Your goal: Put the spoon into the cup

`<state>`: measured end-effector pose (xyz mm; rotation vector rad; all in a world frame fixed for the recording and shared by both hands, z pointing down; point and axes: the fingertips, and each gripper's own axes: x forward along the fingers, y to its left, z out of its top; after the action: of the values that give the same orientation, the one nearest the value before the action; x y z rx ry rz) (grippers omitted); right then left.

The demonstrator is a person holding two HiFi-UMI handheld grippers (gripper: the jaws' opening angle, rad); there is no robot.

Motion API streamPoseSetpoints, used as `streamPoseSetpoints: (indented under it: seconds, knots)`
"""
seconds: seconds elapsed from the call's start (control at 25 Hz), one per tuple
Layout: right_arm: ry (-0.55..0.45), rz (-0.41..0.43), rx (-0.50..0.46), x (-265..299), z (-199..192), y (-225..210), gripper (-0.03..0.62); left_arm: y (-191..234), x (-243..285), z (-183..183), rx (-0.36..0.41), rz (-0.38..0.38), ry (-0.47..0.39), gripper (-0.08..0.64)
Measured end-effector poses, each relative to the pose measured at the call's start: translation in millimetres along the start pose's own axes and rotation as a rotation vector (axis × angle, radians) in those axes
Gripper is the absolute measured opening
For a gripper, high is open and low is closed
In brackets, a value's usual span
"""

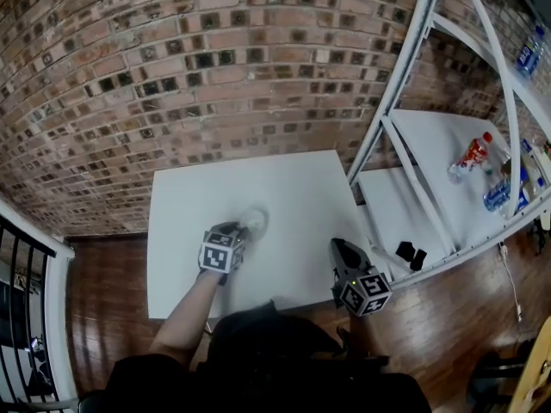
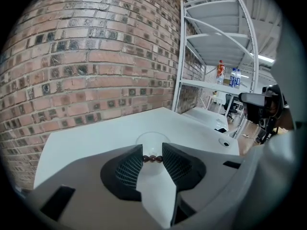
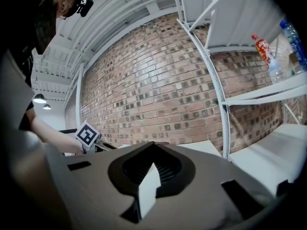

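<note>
A clear cup (image 1: 256,220) stands on the white table (image 1: 284,188), left of its middle. My left gripper (image 1: 239,231) is right at the cup's near side. In the left gripper view its jaws (image 2: 152,153) pinch a short dark beaded piece (image 2: 152,158), which looks like the spoon's handle. The cup (image 2: 152,140) sits just beyond the tips. The spoon's bowl is hidden. My right gripper (image 1: 337,246) hovers over the table's right front corner. In its own view the right gripper (image 3: 153,163) is shut with nothing in it.
A brick wall runs behind the table. To the right stands a white shelf rack (image 1: 405,67) with bottles (image 1: 472,155) and two small black things (image 1: 411,254) on a lower board. The table has a cable hole (image 2: 224,142) near its right edge. Wooden floor lies in front.
</note>
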<state>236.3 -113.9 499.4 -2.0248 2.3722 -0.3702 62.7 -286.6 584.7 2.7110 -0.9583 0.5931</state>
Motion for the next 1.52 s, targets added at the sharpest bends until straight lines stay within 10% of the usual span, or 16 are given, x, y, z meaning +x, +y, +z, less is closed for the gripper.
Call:
streamPoseSetpoints:
  seconds: [0.8, 1.12, 1.52]
  knots:
    - [0.014, 0.021, 0.009, -4.6, -9.3, 20.0, 0.005, -2.3, -41.4, 19.4, -0.001, -0.031, -0.153, 0.175]
    - [0.032, 0.084, 0.001, 6.9, -11.4, 35.6, 0.005, 17.6, -95.3, 44.4, -0.045, 0.068, -0.315, 0.01]
    - [0.052, 0.17, -0.028, 42.1, -8.8, 55.7, 0.005, 24.9, -170.6, 72.7, -0.042, 0.152, -0.512, 0.003]
